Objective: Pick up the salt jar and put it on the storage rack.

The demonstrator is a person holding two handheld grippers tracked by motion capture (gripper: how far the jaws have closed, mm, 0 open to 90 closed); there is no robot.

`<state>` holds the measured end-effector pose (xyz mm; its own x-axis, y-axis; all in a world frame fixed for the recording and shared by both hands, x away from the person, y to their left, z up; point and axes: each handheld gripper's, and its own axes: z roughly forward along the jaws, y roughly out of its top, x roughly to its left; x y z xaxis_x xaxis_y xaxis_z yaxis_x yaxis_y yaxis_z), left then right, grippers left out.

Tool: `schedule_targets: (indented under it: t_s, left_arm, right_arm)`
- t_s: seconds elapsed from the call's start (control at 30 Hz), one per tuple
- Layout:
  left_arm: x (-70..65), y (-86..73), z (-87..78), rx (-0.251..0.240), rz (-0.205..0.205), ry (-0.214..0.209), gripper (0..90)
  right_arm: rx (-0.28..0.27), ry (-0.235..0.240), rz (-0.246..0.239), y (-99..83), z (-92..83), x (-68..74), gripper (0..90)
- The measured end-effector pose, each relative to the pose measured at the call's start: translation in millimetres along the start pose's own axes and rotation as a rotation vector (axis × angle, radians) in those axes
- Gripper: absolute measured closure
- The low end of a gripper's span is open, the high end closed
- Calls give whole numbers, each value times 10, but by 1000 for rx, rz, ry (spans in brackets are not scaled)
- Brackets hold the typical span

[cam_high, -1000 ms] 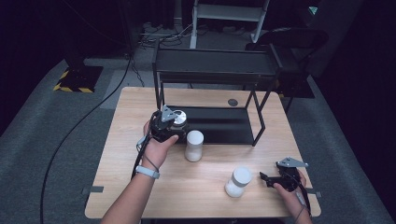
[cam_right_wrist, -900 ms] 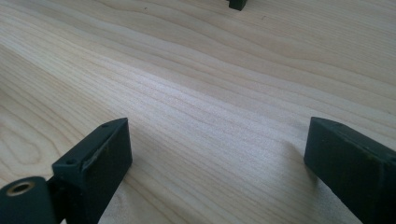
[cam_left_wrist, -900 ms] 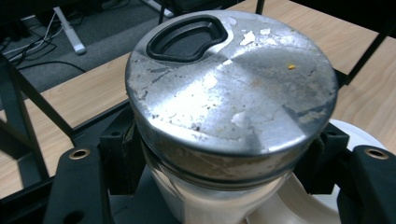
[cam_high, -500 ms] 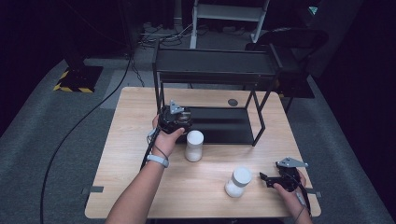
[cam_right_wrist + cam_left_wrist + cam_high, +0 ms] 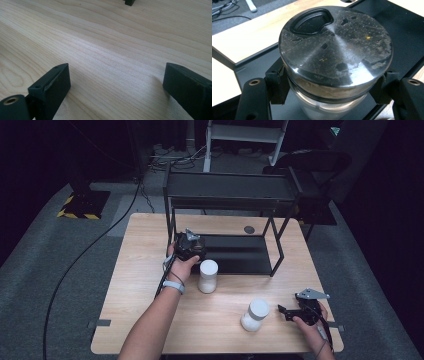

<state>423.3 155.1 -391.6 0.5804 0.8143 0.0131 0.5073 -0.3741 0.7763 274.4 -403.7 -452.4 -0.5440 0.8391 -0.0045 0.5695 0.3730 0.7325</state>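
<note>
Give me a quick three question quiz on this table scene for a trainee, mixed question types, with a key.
1. True or false: the left gripper is shut on a metal-lidded jar.
2. How many white jars stand on the wooden table?
3. The right gripper is: A) open over bare wood, B) shut on a jar, C) on the black rack.

Key: 1 true; 2 two, one near the rack, one nearer the right gripper; 3 A.

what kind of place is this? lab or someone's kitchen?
Most likely a recording lab, not a kitchen: dark grey carpet with cables, hazard-striped tape, and one wooden table carrying a bare black metal rack.
</note>
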Motion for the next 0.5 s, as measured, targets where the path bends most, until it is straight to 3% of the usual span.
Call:
schedule_targets:
  t_s: [0.27,0.5]
  left_arm:
    - [34,2,130,34,-5,-28,303]
    - [57,-5,149,33,-7,-40,303]
  right_arm:
    - [0,4,-2,4,4,-7,74]
    - [0,4,-3,5,6,-8,74]
